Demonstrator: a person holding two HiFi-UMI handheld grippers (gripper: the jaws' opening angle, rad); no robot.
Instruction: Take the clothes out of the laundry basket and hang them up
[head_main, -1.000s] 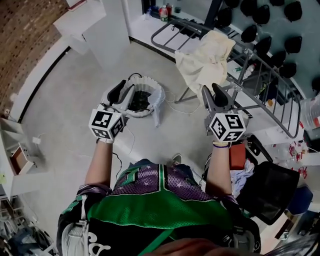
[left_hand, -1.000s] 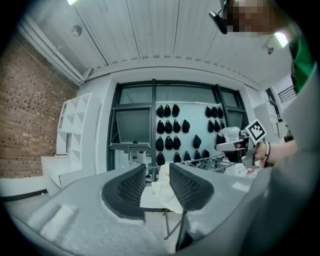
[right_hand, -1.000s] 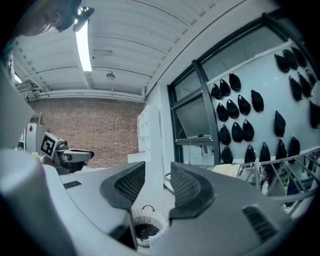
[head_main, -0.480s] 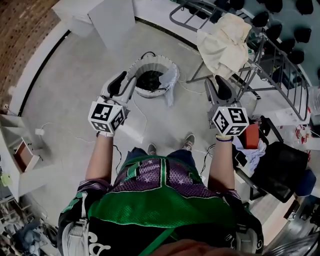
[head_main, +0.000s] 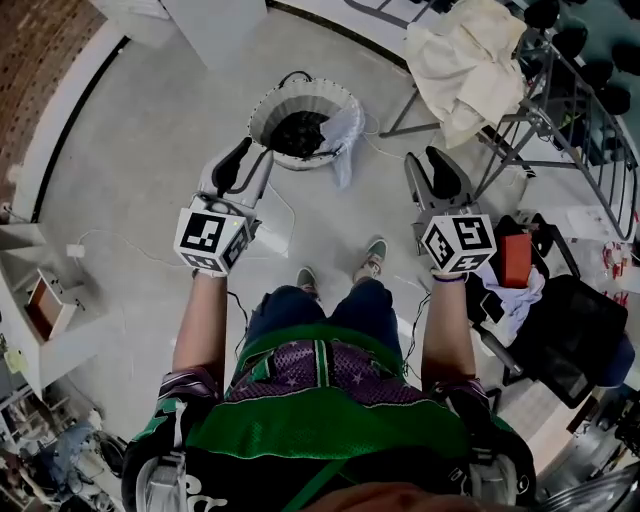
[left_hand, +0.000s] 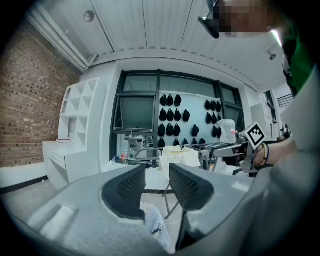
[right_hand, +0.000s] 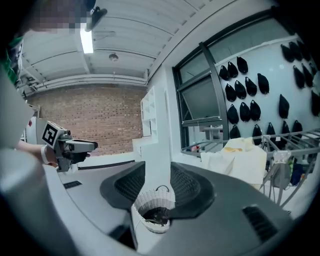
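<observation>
Cream cloth (head_main: 465, 60) is already draped on the rack (head_main: 500, 155), upper right of the head view, so we count one item hung. Basket (head_main: 258, 115) sits top centre on the floor with dark clothes (head_main: 298, 132) inside and pale fabric (head_main: 342, 135) hanging over its right rim. Left gripper (head_main: 252, 158) and right gripper (head_main: 425, 165) both point toward it, short of it and apart from each other.

Left gripper view: jaws apart, nothing between the pads. Only the pale fabric shows, low centre.

Right gripper view: jaws apart and empty too. Basket and dark clothes show in the gap at lower centre, cloth on the rack at right.

Our read: early in the job. Next grab isn't started, and the dark clothes are left to hang.
</observation>
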